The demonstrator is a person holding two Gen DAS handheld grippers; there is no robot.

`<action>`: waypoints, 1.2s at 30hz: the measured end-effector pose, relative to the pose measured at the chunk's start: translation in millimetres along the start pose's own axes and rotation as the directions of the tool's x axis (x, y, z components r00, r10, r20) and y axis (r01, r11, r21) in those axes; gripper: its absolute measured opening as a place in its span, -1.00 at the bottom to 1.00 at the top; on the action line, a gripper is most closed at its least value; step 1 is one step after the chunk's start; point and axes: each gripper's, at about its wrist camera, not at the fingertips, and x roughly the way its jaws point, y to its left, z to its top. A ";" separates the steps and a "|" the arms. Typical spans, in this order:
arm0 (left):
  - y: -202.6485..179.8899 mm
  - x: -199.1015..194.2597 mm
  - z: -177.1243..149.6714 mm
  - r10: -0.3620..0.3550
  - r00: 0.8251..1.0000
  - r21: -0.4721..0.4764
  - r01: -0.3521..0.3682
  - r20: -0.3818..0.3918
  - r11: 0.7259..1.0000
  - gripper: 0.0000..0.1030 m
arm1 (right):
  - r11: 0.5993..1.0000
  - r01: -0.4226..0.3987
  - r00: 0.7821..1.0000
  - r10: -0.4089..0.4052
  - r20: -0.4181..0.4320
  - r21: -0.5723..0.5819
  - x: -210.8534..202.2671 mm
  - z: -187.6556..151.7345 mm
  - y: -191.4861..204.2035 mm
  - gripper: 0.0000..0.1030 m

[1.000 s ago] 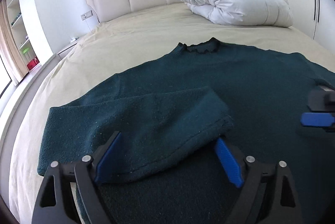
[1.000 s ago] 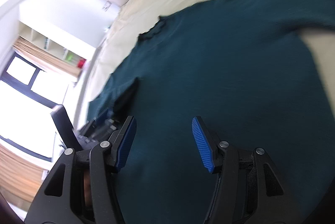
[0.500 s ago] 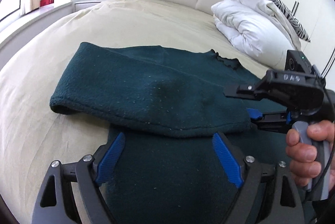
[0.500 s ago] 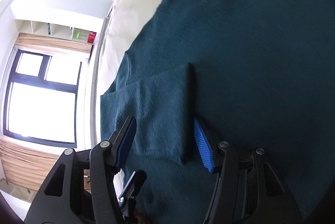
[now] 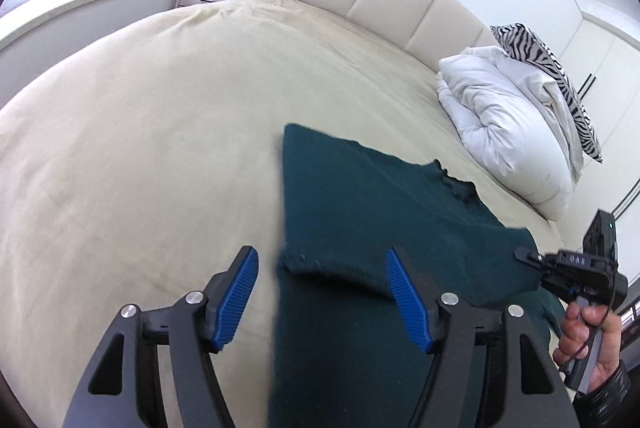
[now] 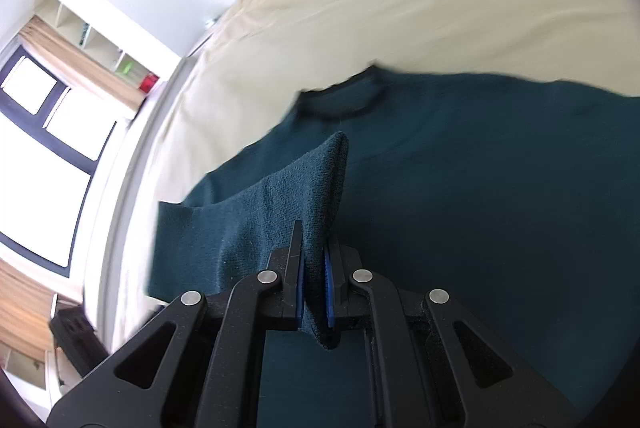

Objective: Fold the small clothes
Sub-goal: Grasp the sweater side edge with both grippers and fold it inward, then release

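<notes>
Teal sweater [image 6: 480, 187] fold between right tool [image 6: 313, 292] pads

The sweater [image 5: 360, 228] runs out of frame below the left gripper [image 5: 324, 296], its near hem unseen. Ahead of the right gripper [image 6: 314, 280], its collar [image 6: 344, 99] is motion-blurred, and the pinched fold hides the blue pads [image 6: 330, 292].

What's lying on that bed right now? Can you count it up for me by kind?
Dark green sweater: 1, its folded sleeve pinched in the right claw
White duvet: 1
Zebra-striped pillow: 1
Total: 3 things on the bed
</notes>
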 end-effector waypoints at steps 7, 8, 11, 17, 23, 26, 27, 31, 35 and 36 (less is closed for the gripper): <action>6.9 41.4 50.0 0.057 0.995 0.019 -0.056 -0.079 0.998 0.34 | 0.999 0.024 1.000 -0.023 -0.021 0.037 -1.4 4.8 -39.3 -0.88; 4.6 49.1 53.8 0.068 0.994 0.036 -0.065 -0.089 0.997 0.34 | 0.999 0.019 1.000 -0.018 -0.020 0.046 0.5 6.4 -41.3 -0.88; -2.1 75.8 61.3 0.073 0.986 0.060 -0.064 -0.152 0.996 0.27 | 0.999 0.022 0.999 -0.020 -0.032 0.046 1.0 -4.0 -48.8 -0.87; -15.5 97.4 61.2 0.111 0.981 0.157 -0.085 -0.160 0.984 -0.29 | 0.998 0.010 0.999 -0.007 -0.044 0.055 19.8 -14.1 -53.6 -0.87; -8.8 103.3 72.3 0.099 0.981 0.165 -0.071 -0.166 0.984 -0.44 | 0.998 0.001 0.999 0.003 -0.050 0.070 21.8 -18.1 -64.1 -0.87; -13.8 104.8 69.7 0.115 0.983 0.205 -0.083 -0.146 0.975 -0.43 | 0.998 -0.007 0.999 0.010 -0.043 0.067 19.7 -18.3 -63.9 -0.86; -14.9 103.4 67.8 0.119 0.984 0.218 -0.088 -0.135 0.972 -0.55 | 0.998 -0.006 0.999 0.009 -0.043 0.067 19.5 -18.1 -64.2 -0.86; -16.6 97.7 61.1 0.137 0.987 0.258 -0.110 -0.087 0.960 -0.81 | 0.999 0.031 0.999 -0.030 -0.022 0.040 13.1 -15.5 -62.3 -0.87; -11.8 95.0 59.9 0.137 0.989 0.232 -0.119 -0.062 0.965 -0.81 | 0.999 0.047 0.999 -0.047 0.023 0.005 1.6 -8.6 -51.8 -0.87; -11.5 94.6 59.5 0.138 0.989 0.230 -0.122 -0.058 0.966 -0.81 | 0.999 0.049 0.998 -0.049 0.038 -0.003 -2.3 -5.0 -48.1 -0.88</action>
